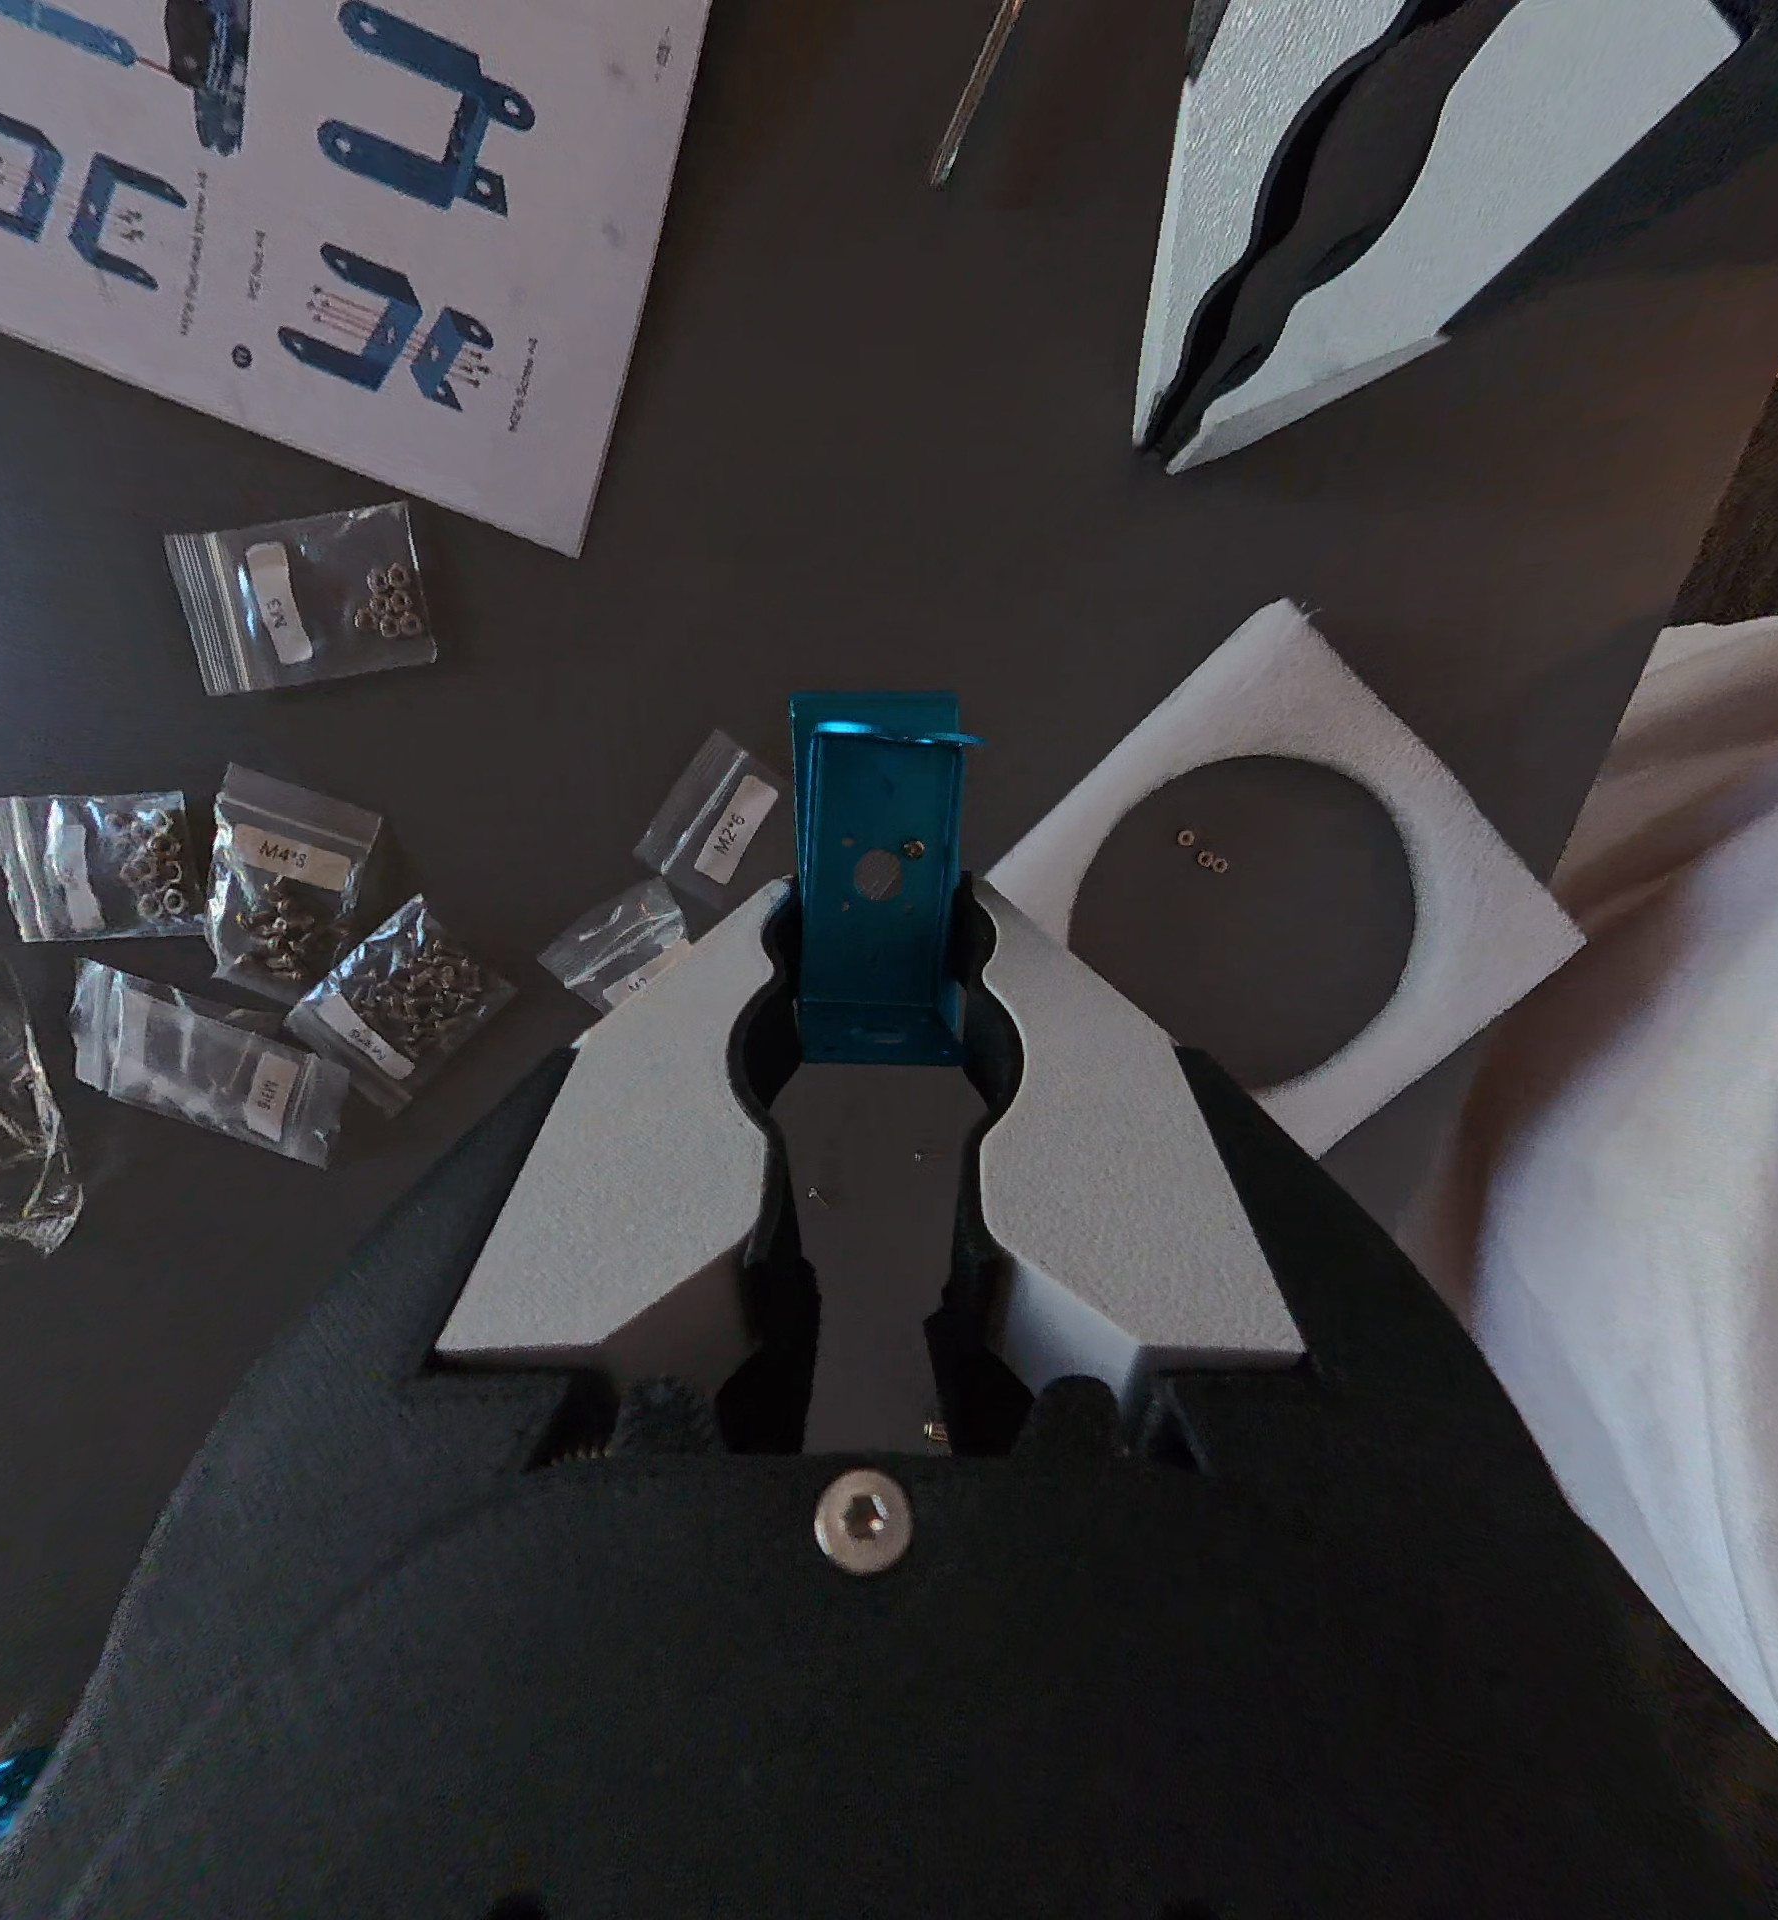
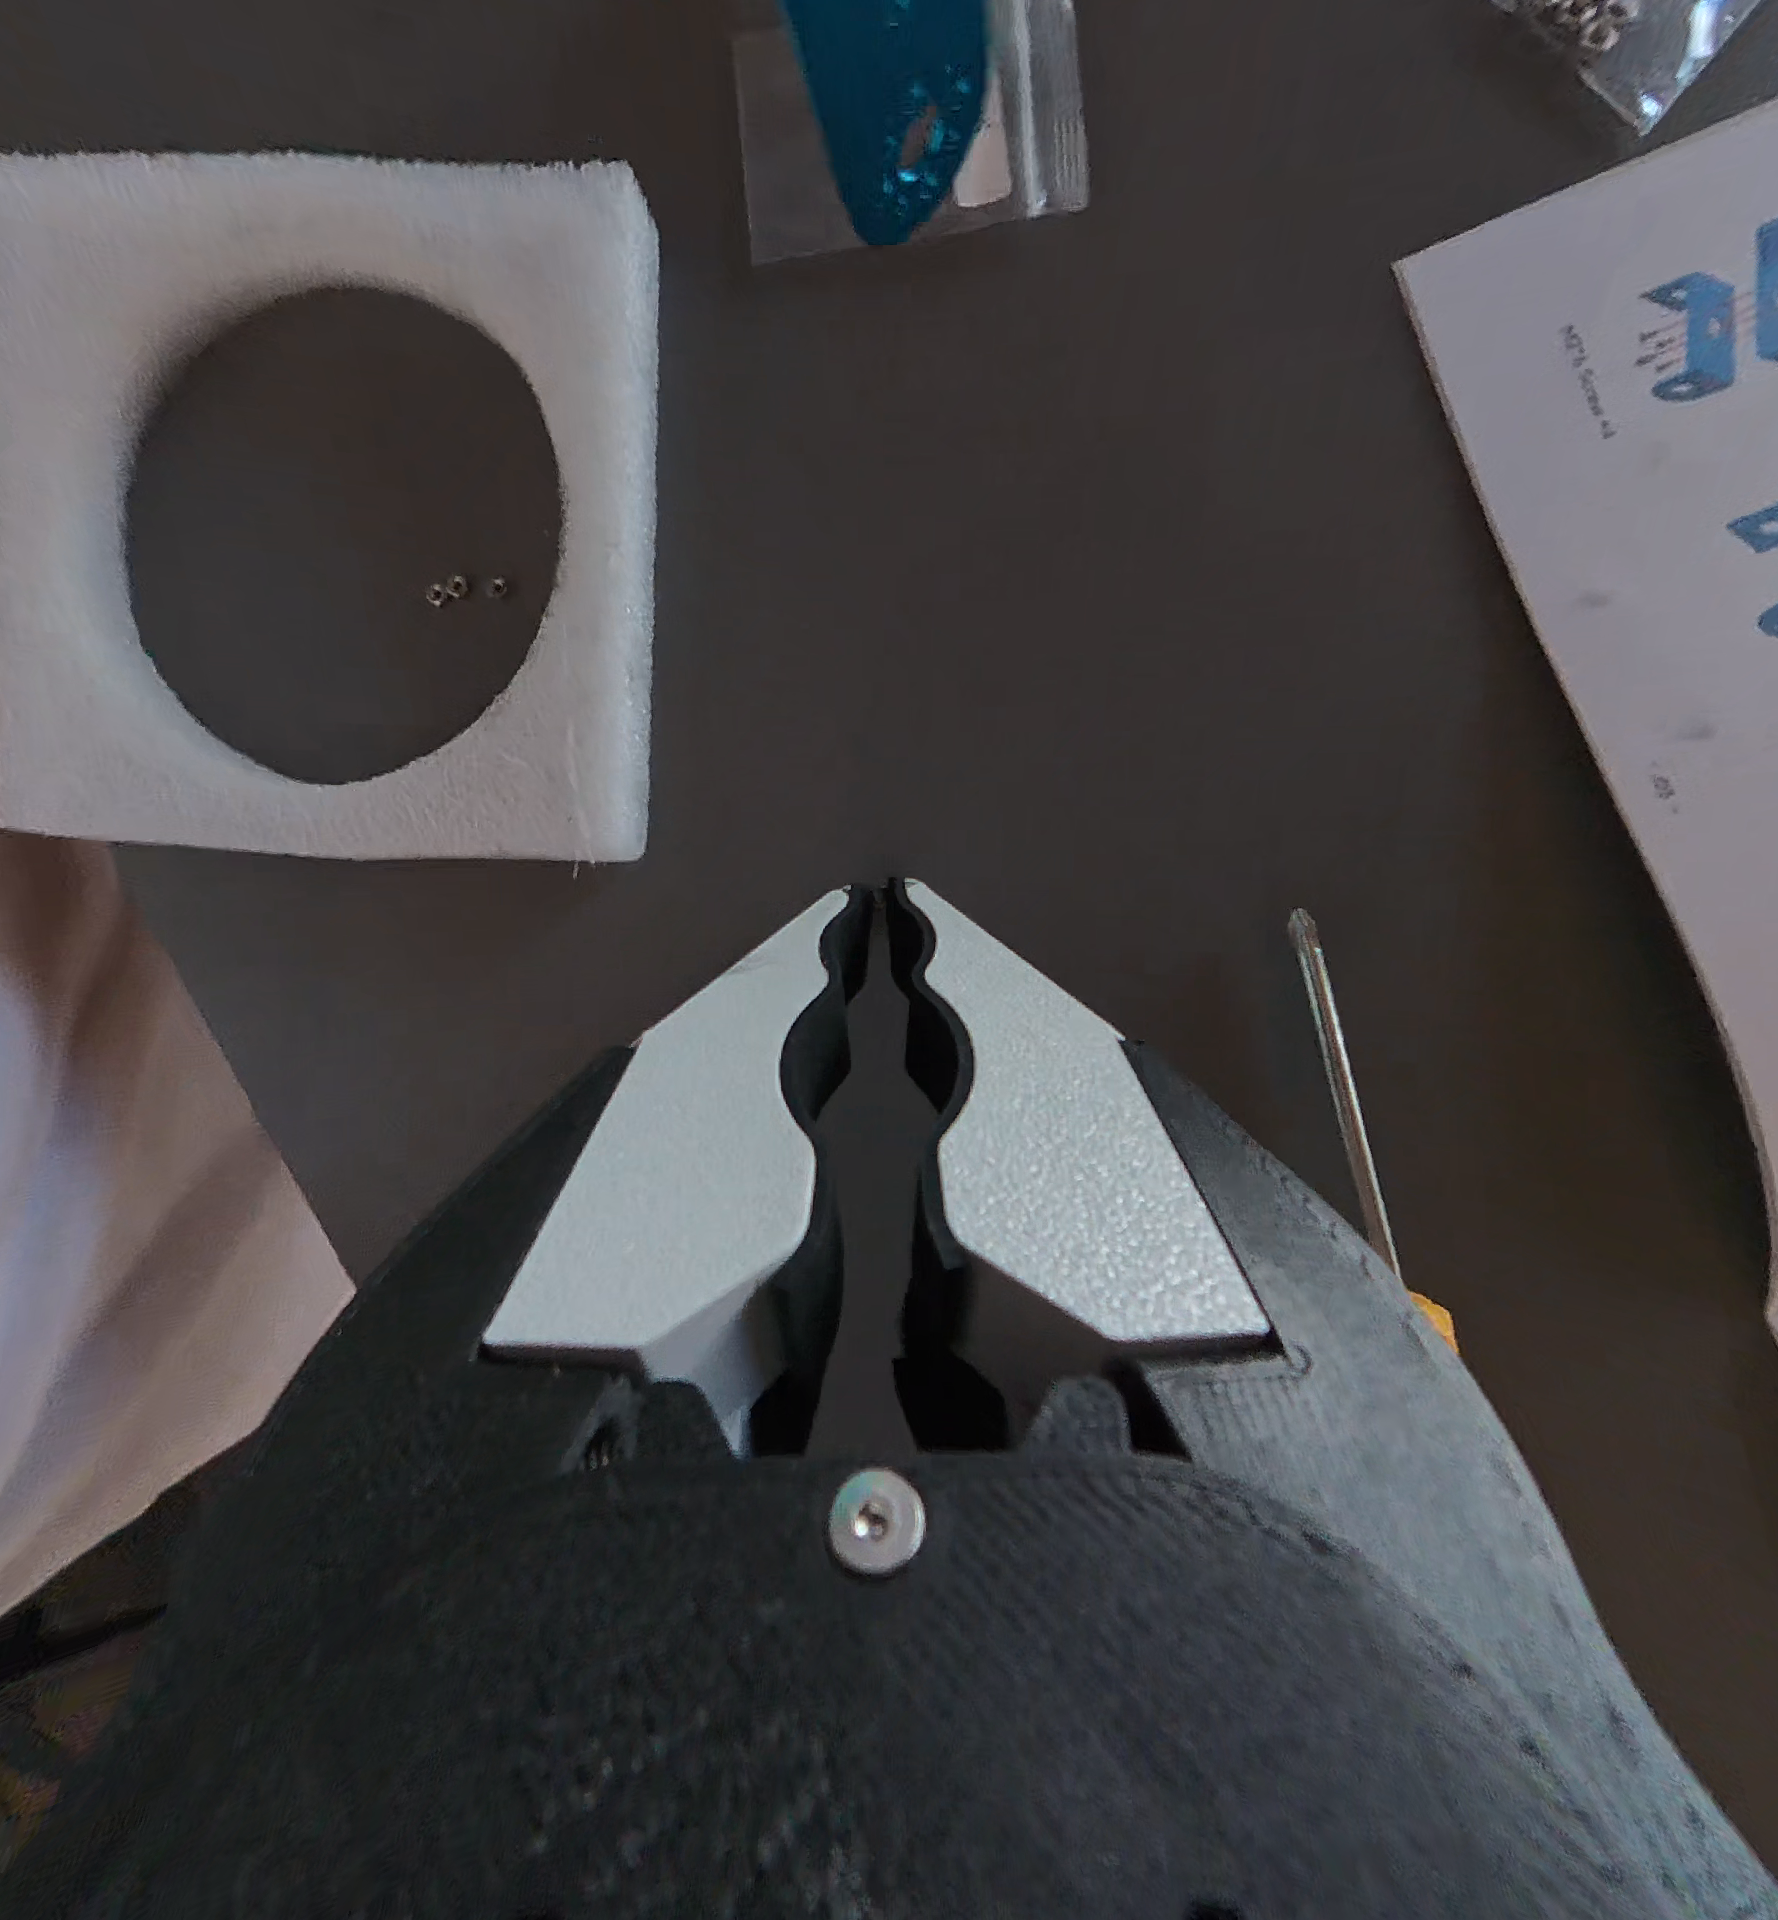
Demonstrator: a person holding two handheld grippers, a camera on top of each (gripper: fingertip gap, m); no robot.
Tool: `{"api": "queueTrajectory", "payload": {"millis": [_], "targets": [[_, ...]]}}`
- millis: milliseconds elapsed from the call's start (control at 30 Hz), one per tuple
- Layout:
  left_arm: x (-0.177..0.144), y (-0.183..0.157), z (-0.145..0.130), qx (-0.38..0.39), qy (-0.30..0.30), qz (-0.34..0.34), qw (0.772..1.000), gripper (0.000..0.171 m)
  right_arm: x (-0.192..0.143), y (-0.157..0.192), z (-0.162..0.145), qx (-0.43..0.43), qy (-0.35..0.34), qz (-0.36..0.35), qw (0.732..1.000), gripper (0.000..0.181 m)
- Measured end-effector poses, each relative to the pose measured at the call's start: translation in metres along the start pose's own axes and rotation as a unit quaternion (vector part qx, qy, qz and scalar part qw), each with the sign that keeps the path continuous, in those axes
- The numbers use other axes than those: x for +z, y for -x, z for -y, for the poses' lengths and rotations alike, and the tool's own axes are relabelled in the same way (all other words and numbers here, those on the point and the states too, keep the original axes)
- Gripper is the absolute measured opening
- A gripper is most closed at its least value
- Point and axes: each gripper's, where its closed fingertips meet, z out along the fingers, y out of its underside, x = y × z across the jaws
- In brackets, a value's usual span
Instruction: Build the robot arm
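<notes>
My left gripper (image 1: 877, 914) is shut on a blue metal bracket (image 1: 880, 883) and holds it upright above the dark table; the bracket has a round hole and small screw holes in its face. My right gripper (image 2: 880, 888) is shut with nothing visible between its tips, just above the table. It also shows at the top right of the left wrist view (image 1: 1311, 239). A white foam square with a round cutout (image 2: 594, 499) lies left of the right gripper, with three tiny nuts (image 2: 459, 590) inside the cutout. The foam also shows in the left wrist view (image 1: 1467, 831).
A printed instruction sheet (image 1: 272, 239) lies far left, also at the right of the right wrist view (image 2: 1591, 582). Several small bags of screws and nuts (image 1: 282, 883) lie left. A screwdriver (image 2: 1342, 1081) lies beside the right gripper. Another blue part (image 2: 895, 125) rests on a clear bag. A white sleeve (image 1: 1695, 1143) is at the right. Some 12 cm of space lies between my two pairs of fingers.
</notes>
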Motion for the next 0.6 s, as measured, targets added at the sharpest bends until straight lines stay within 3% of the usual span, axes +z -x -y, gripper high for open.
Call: {"api": "queueTrajectory", "payload": {"millis": [167,300,433,533,600], "targets": [[-0.003,-0.006,0.01,0.003,-0.006,0.0,1.0,0.027,0.0,0.003,0.001,-0.042,0.01,0.002,0.999,0.004],[-0.011,-0.01,0.012,-0.002,-0.019,0.001,1.0,0.026,-0.004,0.005,0.004,-0.054,-0.038,0.02,0.998,0.023],[-0.02,-0.03,0.022,0.009,-0.047,-0.04,0.998,0.027,-0.036,0.003,0.032,-0.097,-0.188,0.024,0.977,0.038],[-0.024,-0.043,0.03,0.034,-0.052,-0.055,0.997,0.026,-0.066,0.019,0.067,-0.109,-0.332,0.101,0.931,0.048],[-0.028,-0.047,0.034,0.05,-0.04,-0.049,0.997,0.027,-0.076,0.028,0.08,-0.121,-0.373,0.141,0.909,0.053]]}}
